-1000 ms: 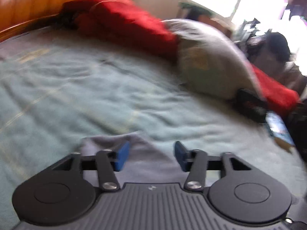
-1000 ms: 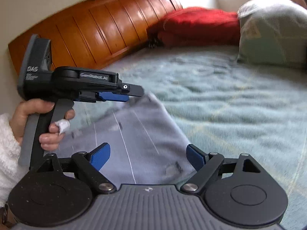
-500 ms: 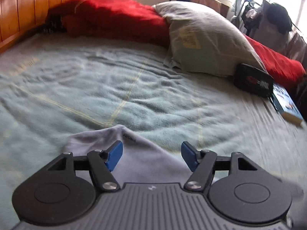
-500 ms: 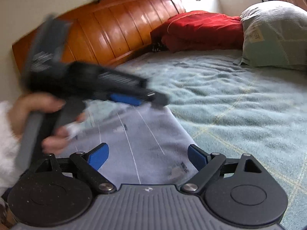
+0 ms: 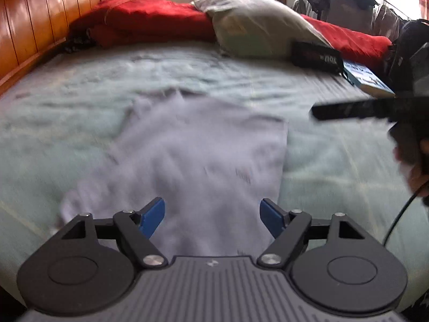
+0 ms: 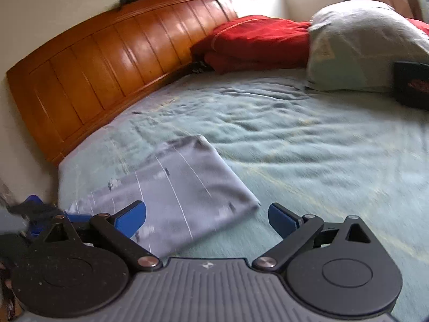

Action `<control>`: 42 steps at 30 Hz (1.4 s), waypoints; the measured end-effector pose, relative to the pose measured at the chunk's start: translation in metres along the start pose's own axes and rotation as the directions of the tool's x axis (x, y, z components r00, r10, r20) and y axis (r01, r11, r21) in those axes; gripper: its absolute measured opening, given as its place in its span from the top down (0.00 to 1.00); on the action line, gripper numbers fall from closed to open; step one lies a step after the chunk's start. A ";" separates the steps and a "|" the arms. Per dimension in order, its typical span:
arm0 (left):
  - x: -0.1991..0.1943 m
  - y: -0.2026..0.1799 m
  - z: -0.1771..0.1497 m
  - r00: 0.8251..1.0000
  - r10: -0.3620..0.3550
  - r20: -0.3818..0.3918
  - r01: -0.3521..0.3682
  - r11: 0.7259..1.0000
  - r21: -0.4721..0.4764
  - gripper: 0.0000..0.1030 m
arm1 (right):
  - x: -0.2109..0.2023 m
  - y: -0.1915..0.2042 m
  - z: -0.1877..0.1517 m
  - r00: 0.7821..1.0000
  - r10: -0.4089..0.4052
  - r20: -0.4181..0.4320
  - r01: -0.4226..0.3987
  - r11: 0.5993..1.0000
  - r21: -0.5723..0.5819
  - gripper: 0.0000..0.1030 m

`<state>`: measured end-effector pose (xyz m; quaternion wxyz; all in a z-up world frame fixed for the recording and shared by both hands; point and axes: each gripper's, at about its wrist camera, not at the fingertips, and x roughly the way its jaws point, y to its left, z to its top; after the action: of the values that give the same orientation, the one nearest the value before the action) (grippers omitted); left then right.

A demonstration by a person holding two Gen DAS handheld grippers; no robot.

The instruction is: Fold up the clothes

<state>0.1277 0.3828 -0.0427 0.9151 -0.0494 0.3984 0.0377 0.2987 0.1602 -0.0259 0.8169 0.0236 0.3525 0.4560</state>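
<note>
A folded pale grey garment with thin white lines (image 6: 185,187) lay flat on the bed covered by a pale green blanket (image 6: 308,161), near the bed's corner beside the orange-brown wooden headboard (image 6: 107,61). The left gripper (image 5: 213,216) hovered over the near end of that cloth, its blue-padded jaws widening, with the fabric below them but not pinched. The right gripper (image 6: 206,218) hung above the cloth's nearer corner, its jaws also spreading and empty. In the left wrist view the right gripper showed as a dark blurred bar at the right, held by a hand (image 5: 410,161), clear of the cloth.

At the far edge of the bed a crumpled red blanket (image 6: 254,43) was piled against the headboard, with a plump grey-white pillow (image 6: 362,45) touching it. A flat black case with red lettering (image 5: 316,57) leaned against the pillow, and a blue-covered book (image 5: 367,79) lay just beside the case near the bed's edge.
</note>
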 end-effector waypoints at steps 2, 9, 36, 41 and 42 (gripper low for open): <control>-0.001 0.002 -0.005 1.000 -0.001 0.010 0.001 1.000 -0.024 0.24 | -0.009 0.005 -0.004 1.000 -0.018 -0.002 0.018 1.000 -0.008 0.03; -0.032 0.007 -0.029 0.998 -0.003 0.063 0.009 0.996 -0.094 0.18 | -0.029 0.034 -0.013 0.999 -0.037 0.011 0.038 0.996 -0.075 0.03; -0.032 0.097 -0.033 0.985 -0.016 0.175 0.086 0.911 -0.403 0.18 | 0.047 0.146 -0.046 0.981 0.163 -0.103 -0.192 0.863 -0.466 0.02; -0.034 0.108 -0.049 0.977 -0.032 0.212 0.118 0.905 -0.409 0.23 | 0.081 0.147 -0.057 0.986 0.055 -0.160 -0.131 0.844 -0.520 0.01; -0.033 0.107 -0.049 0.978 -0.032 0.207 0.114 0.912 -0.395 0.23 | 0.081 0.142 -0.060 0.985 0.054 -0.162 -0.131 0.848 -0.513 0.00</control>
<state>0.0579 0.4821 -0.0580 0.9206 -0.2485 0.2877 0.0898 0.1861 0.2877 -0.0645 0.7426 -0.2143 0.2711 0.5738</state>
